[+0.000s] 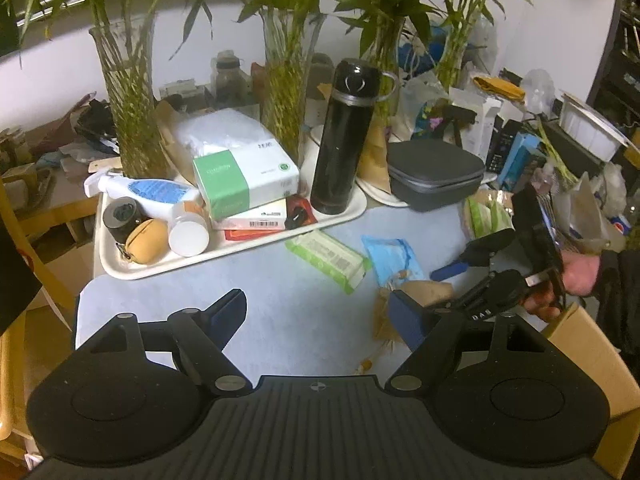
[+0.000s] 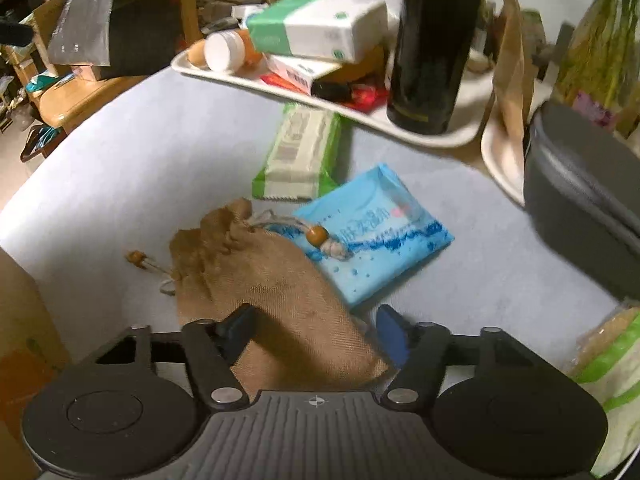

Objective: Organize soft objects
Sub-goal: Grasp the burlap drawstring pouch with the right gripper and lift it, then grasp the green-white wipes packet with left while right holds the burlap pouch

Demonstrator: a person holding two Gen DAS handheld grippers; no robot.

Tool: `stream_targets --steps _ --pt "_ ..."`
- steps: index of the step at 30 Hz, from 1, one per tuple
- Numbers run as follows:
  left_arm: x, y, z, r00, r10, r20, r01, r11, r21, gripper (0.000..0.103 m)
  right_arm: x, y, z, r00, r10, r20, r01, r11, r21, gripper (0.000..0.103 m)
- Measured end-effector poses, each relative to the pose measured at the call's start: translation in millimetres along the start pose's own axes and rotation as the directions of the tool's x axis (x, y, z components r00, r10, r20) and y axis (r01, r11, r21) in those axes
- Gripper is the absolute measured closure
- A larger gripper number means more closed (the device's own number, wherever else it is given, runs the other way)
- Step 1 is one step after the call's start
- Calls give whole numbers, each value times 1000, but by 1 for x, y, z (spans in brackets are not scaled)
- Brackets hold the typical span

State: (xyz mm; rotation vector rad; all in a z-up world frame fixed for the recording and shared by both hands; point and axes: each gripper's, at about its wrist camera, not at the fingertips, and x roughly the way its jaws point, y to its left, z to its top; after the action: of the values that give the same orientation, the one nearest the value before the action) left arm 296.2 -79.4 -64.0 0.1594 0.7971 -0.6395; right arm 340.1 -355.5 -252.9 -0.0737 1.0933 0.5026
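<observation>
Fingers: the right gripper (image 2: 312,332) straddles the burlap pouch (image 2: 276,300), half open; the pads' contact cannot be told. The left gripper (image 1: 316,316) gapes empty.
Pouch: lies on the surface (image 2: 140,152), overlapping the blue packet (image 2: 380,240).
Technique: close mid-body, clear of the packet.

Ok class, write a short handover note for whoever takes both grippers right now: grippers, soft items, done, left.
Left gripper: open, empty, above the table.
Right gripper: fingers straddle the burlap pouch; grip unconfirmed.
Blue packet and green wipes pack lie loose on the table beside it.
Done: nothing visibly sorted.
Left: grasp pouch, then place all three.
</observation>
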Motion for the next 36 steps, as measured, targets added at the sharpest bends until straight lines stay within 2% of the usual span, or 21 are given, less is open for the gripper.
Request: stream_targets --steps 3,5,6,10,12,16,21,28,36 --pt "3 1 0 1000 -1 -7 1 1000 7 25 -2 7 -4 1000 -23 4 24 998 -52 55" --pt "7 3 1 1000 2 -17 -2 1000 -1 25 -4 11 -5 1000 -7 -7 6 998 -69 80" --pt "8 4 2 1000 5 -23 -5 1000 -6 25 -5 12 -5 1000 -1 -19 -1 998 -71 84" --pt "11 8 5 1000 9 -29 -10 999 -33 25 -17 20 -6 1000 12 -18 -14 993 -117 89" --pt "11 8 7 1000 2 -25 -3 999 -37 25 -28 20 -4 1000 28 7 -27 993 -114 95" --pt "11 5 12 1000 -3 -16 3 1000 -22 25 -55 19 1 996 27 84 -20 996 -83 97" --pt "15 -1 20 1000 -1 -19 1 1000 -9 25 -82 17 3 987 -43 157 48 999 -25 97" --pt "22 -16 35 1000 14 -26 -13 999 30 25 -120 14 -3 959 -107 264 92 993 68 97" --pt "45 -31 55 994 73 -78 -71 997 29 25 -145 21 -13 928 -189 320 169 981 92 97"
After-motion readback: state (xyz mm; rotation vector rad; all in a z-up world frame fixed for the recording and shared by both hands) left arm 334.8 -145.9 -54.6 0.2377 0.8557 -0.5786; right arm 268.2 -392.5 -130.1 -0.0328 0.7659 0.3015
